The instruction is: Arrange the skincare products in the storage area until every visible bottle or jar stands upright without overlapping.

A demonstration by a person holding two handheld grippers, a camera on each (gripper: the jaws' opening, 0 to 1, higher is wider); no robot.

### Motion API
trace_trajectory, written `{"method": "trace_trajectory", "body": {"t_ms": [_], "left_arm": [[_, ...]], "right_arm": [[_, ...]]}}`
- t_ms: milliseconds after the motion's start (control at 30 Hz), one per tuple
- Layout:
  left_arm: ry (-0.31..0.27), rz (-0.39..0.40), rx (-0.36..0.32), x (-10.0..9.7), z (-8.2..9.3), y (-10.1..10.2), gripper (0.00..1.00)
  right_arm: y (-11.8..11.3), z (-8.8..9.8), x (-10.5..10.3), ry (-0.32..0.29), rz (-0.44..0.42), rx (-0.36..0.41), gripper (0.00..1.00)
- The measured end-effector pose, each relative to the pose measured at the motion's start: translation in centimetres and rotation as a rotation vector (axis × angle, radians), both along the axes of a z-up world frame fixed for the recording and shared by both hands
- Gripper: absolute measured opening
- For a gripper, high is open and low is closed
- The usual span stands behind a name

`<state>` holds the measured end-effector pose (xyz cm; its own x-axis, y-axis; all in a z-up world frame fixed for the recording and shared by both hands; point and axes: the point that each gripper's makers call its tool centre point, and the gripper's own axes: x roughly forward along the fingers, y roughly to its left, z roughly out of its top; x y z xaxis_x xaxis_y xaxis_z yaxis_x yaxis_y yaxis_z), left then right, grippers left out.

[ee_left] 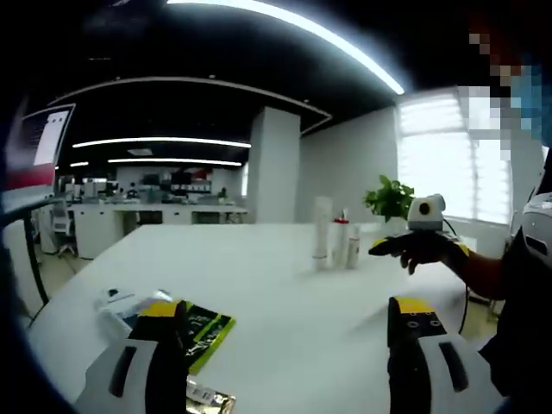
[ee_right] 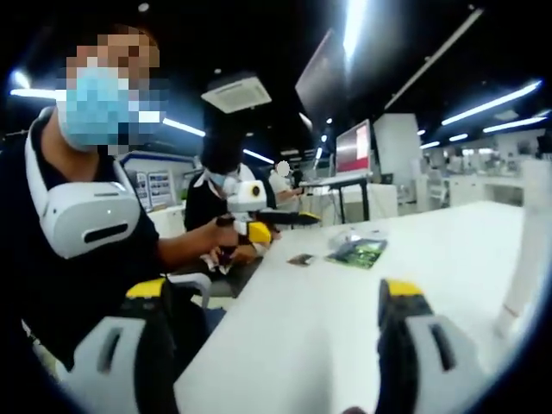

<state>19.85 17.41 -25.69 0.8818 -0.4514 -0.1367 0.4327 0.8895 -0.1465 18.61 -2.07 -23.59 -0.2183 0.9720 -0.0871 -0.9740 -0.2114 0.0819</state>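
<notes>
Between the yellow-tipped jaws of the left gripper, which stand wide apart and hold nothing, lies bare white tabletop; the right gripper is likewise spread wide and empty. Beyond the left gripper, three white upright skincare bottles stand close together at mid-table, and a green printed packet lies flat beside the left jaw. Near the bottles, a person's hand holds the right gripper above the table.

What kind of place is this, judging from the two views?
Most likely an open-plan office. A large white table carries the skincare bottles, rows of desks stand behind it, a monitor sits on a stand, and long strip lights run overhead.
</notes>
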Motion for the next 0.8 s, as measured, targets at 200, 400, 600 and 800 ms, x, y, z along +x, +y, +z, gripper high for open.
{"method": "trace_trajectory", "body": {"t_ms": [200,400,600,800], "left_arm": [[0.037,0.049,-0.042,-0.3,-0.8,1.8,0.98],[0.063,0.098,-0.080,-0.6,-1.4,3.5,0.97],[0.076,0.149,-0.132,-0.7,-1.4,5.1,0.95],[0.106,0.201,-0.152,-0.7,-1.9,6.7,0.91]], "right_arm": [[1.5,-0.1,-0.5,-0.017,0.017,-0.023,1.00],[2.7,-0.3,-0.7,-0.032,0.018,-0.042,0.99],[3.8,-0.8,-0.8,-0.046,0.024,-0.065,0.98],[5.0,-0.9,-1.2,-0.081,0.036,-0.089,0.95]]}}
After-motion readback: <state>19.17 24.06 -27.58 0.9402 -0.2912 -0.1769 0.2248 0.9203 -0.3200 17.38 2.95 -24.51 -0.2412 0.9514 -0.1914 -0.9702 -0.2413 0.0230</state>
